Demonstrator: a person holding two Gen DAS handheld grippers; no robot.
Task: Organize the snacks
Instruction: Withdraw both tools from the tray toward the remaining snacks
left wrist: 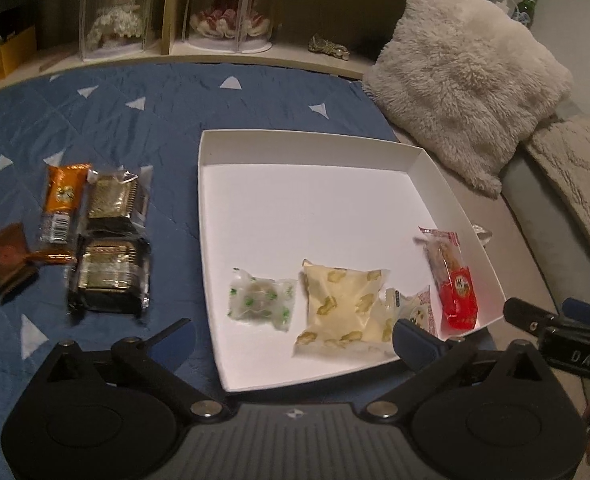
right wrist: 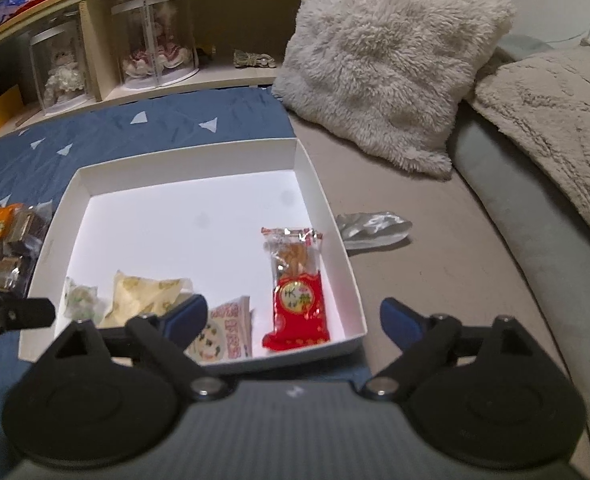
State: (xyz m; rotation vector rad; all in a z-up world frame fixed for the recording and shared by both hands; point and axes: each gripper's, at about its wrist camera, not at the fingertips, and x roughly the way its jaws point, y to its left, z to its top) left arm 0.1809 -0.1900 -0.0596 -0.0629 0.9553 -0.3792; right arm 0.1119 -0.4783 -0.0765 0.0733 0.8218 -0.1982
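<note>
Fluffy pillow (right wrist: 383,52) beside shelf (right wrist: 231,72) — perhaps dolls (left wrist: 115,20) in cases; green bottle (left wrist: 529,4).

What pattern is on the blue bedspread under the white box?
Scattered white triangles on the quilted blue bedspread; clearest in the left wrist view.

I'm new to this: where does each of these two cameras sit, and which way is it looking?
Left wrist view: sits on the left gripper, looking forward and down at the white box and the wrapped snacks on the blue cover; its own open fingers show, and the right gripper's tip at the right edge.
Right wrist view: sits on the right gripper, looking down at the box's right side and the silver wrapper; its open fingers show, empty.
Shared: the box, the red packet, the fluffy pillow.
</note>
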